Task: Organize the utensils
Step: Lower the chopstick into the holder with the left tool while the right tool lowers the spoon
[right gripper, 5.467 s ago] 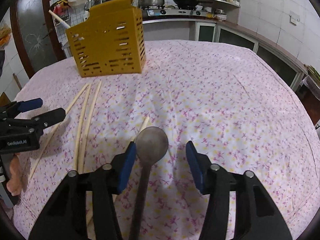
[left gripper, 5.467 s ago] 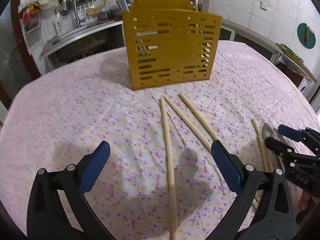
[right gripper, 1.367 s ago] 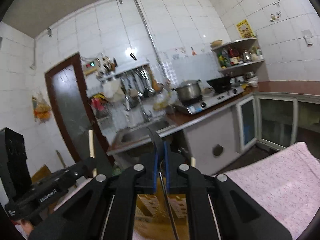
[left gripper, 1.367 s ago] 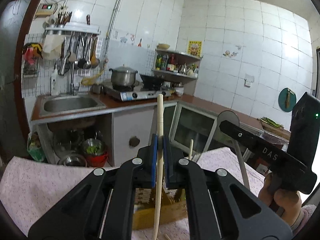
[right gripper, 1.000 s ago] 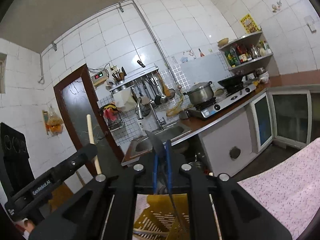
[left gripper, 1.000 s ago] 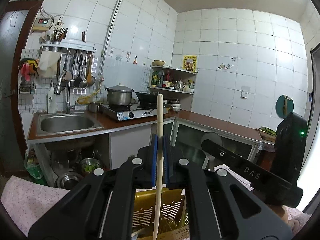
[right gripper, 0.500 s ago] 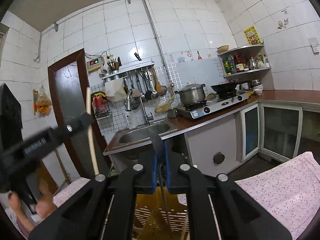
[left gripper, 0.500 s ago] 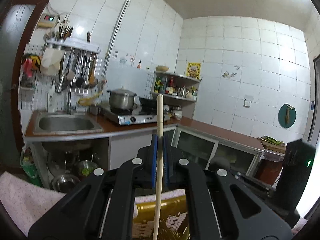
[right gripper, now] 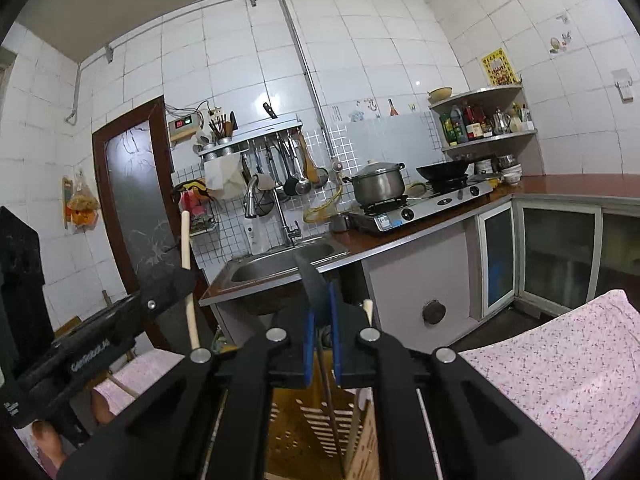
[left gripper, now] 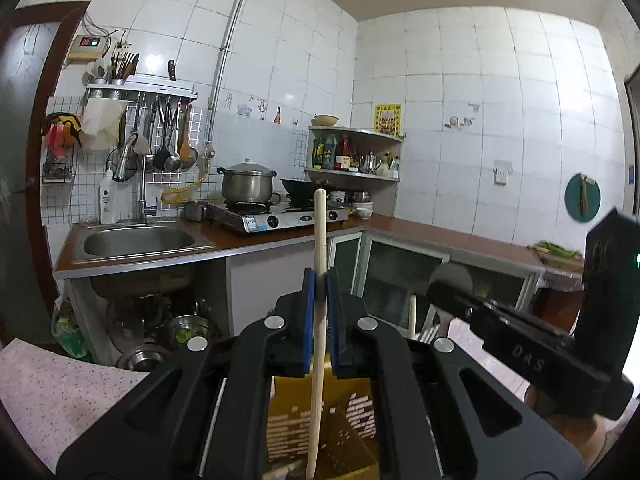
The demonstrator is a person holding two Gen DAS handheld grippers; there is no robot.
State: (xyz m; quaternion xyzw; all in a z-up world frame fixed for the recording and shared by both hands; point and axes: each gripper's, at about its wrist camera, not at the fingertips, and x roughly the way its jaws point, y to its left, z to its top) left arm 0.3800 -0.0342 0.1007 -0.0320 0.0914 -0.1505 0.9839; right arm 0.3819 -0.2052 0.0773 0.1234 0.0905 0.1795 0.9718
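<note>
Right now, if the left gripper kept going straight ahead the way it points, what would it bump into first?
Probably nothing close: the left gripper, clamped on a pale wooden chopstick, points over the yellow slotted plastic basket toward the white cabinet below the counter; depth is unclear.

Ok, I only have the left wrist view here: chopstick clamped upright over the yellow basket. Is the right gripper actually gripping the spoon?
Observer: Yes. In the right wrist view the right gripper is shut on the spoon, with its pads on the handle and the bowl above them.
Reviewer: Where does the handle go?
Observer: Down into the yellow basket. Its tip is hidden.
Reviewer: Anything left on the table?
Observer: What looks like one chopstick lies at the left edge of the tablecloth.
</note>
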